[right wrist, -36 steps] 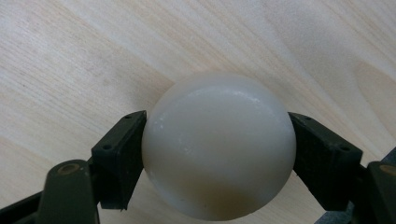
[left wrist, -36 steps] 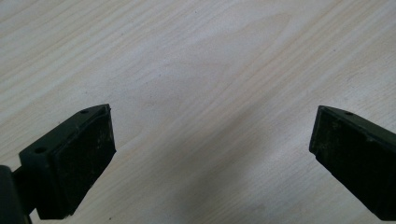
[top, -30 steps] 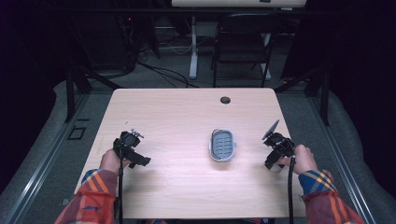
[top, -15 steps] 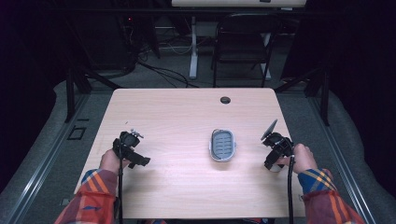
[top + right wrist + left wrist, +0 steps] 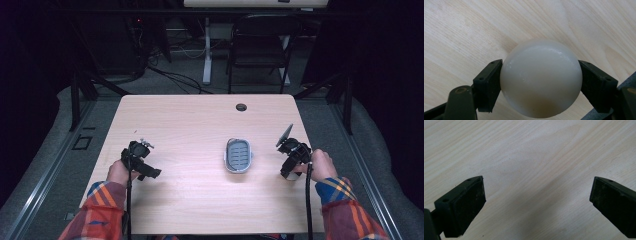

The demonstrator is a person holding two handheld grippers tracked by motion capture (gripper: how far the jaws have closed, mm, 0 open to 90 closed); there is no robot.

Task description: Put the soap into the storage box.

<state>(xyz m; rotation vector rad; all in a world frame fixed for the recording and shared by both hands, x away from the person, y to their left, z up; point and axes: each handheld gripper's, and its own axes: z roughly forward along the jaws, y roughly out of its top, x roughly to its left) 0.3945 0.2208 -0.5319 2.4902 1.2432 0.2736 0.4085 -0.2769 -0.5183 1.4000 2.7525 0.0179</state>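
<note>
My right gripper is shut on a smooth off-white ball, its black pads pressing both sides just above the wooden table. In the high view that right gripper is near the table's right edge, pointing down. A grey oval dish with a ribbed blue inside lies on the table to its left. My left gripper rests at the left side of the table. In the left gripper view its jaws stand wide apart, left gripper open over bare wood with nothing between the pads.
A round cable hole sits near the table's far edge. Beyond the table stand a black chair and a desk leg with cables on the dark floor. Plaid sleeves enter from the bottom.
</note>
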